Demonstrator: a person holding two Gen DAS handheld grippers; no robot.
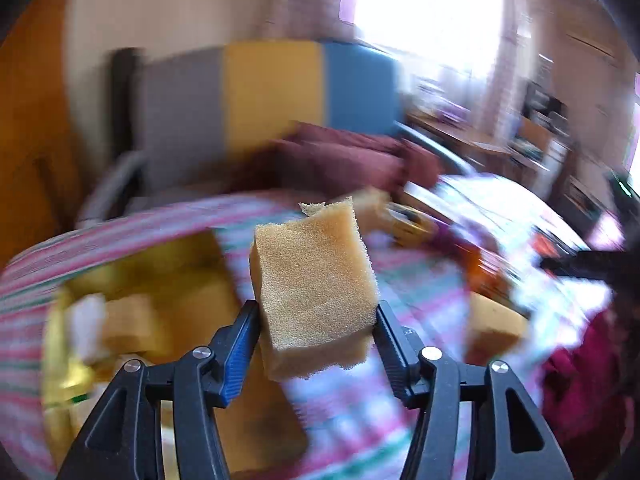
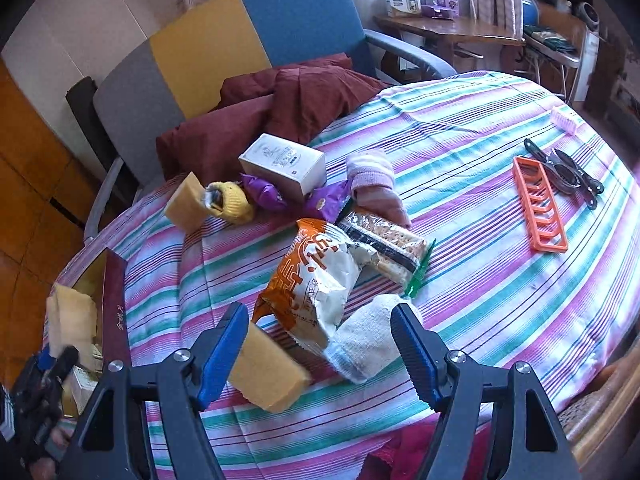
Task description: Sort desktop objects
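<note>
My left gripper (image 1: 316, 316) is shut on a tan sponge block (image 1: 316, 280) and holds it in the air above a yellow-lined box (image 1: 172, 296); that view is blurred by motion. In the right wrist view this gripper (image 2: 52, 368) and its sponge (image 2: 74, 320) hang over the dark red box (image 2: 114, 292) at the table's left edge. My right gripper (image 2: 320, 336) is open above the striped tablecloth (image 2: 480, 280). Between its fingers lie a tan sponge (image 2: 268, 376), an orange-white snack bag (image 2: 316, 280) and a white sock (image 2: 364, 340).
Farther back lie a cracker pack (image 2: 384, 244), pink sock (image 2: 372, 184), white carton (image 2: 282, 166), purple packets (image 2: 324, 200), yellow sock (image 2: 232, 200) and another sponge (image 2: 186, 202). An orange rack (image 2: 540, 204) and black clips (image 2: 568, 170) lie right. A chair (image 2: 256, 40) stands behind.
</note>
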